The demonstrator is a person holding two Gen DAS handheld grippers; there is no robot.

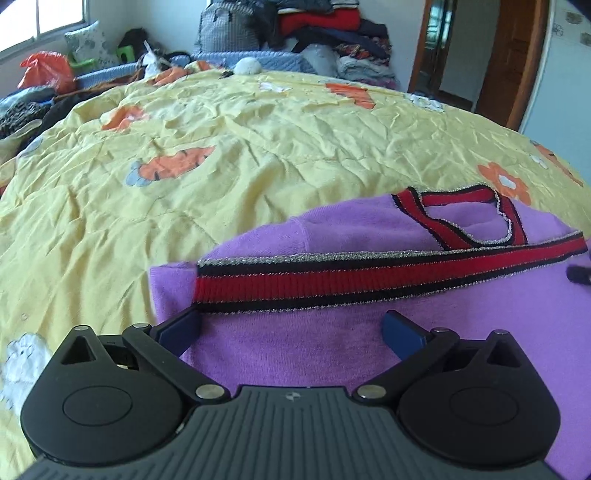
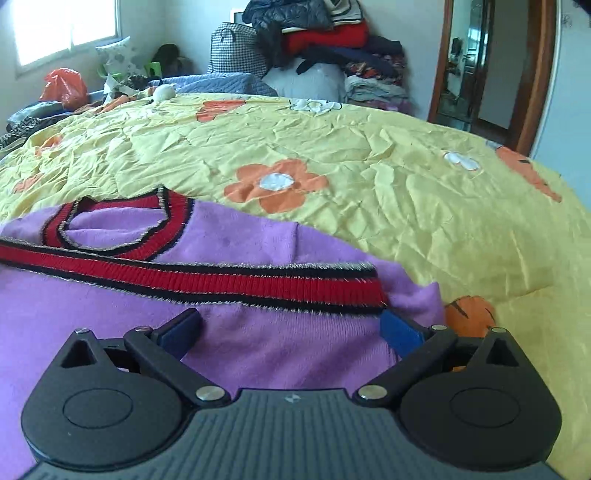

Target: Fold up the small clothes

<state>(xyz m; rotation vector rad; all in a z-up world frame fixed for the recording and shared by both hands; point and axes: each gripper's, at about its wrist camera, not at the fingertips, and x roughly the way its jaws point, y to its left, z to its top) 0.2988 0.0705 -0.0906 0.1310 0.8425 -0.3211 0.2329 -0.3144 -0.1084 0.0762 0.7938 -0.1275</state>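
A small purple sweater (image 1: 288,343) with red and black striped trim lies on the yellow bed quilt (image 1: 221,155). Its hem band (image 1: 369,273) is folded up close to the neckline (image 1: 461,218). My left gripper (image 1: 291,325) is open over the sweater's left part, blue fingers (image 1: 181,328) spread just below the band's left end. My right gripper (image 2: 291,325) is open over the sweater (image 2: 147,325), fingers (image 2: 399,328) spread below the band's (image 2: 221,277) right end. Part of the right gripper shows at the left wrist view's right edge (image 1: 578,275).
The quilt (image 2: 369,155) has orange flower patches and spreads wide beyond the sweater. Piled clothes (image 1: 332,29) and a checked bag (image 2: 236,48) stand at the far side. An orange plastic bag (image 1: 44,70) lies far left. A doorway (image 2: 480,66) is at the right.
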